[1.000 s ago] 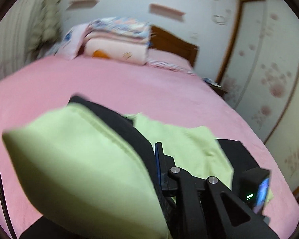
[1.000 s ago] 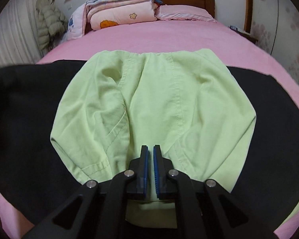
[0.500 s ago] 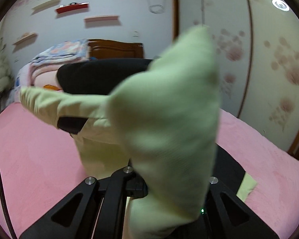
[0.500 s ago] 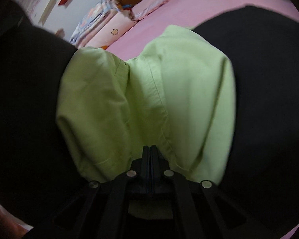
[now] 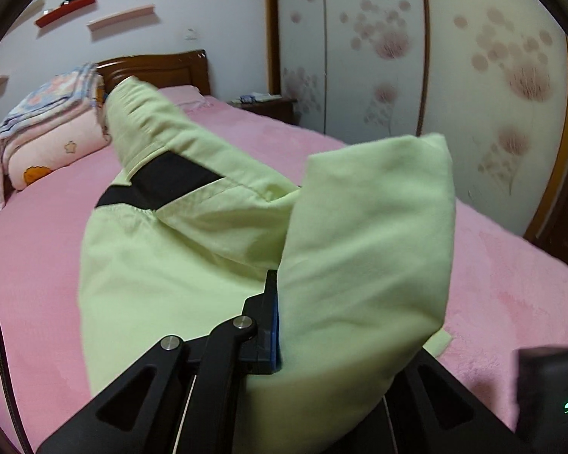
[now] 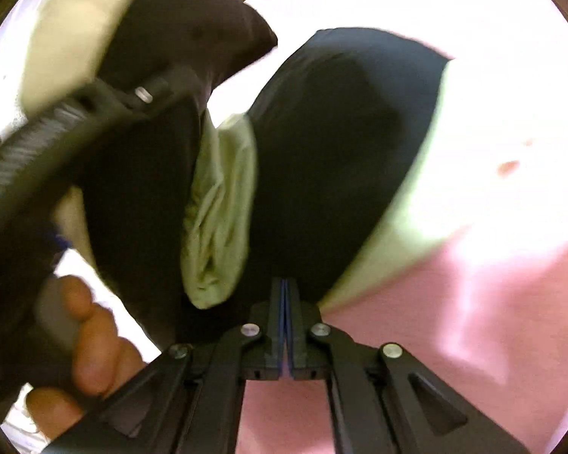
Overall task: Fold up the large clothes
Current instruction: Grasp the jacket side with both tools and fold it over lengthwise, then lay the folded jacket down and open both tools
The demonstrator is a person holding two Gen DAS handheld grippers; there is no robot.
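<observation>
Garment: a large green-and-black piece of clothing (image 5: 193, 265) was lifted off a pink bed (image 5: 45, 249), held by both grippers.
Where: in the L wrist view it filled the centre and lower right, bunched over the L gripper (image 5: 280, 325); in the R wrist view it hung just ahead of the R gripper (image 6: 284, 302).
Long axis: in the L view the cloth ran from the gripper up and left toward the wooden headboard (image 5: 159, 66), w/ a green cuff-like end pointing that way. A second green fold stood upright on the right.
Black panel: a dark strip showed between green layers, mid-left of the L view.
L gripper: clenched on the green cloth; only one blue pad was visible, the other side buried under fabric.
R gripper: pads pressed tight together, pinching the black edge of the garment; almost no gap seen.
Hand: in the R view a person's hand (image 6: 87, 348) gripped a handle at lower left, blurred.
Hard to make out: the R view was blurred and overexposed, so the bed looked white-pink. Garment type couldn't be told.
Background: folded quilts (image 5: 49, 121) by the headboard, floral wardrobe doors (image 5: 454, 75) on the right.
</observation>
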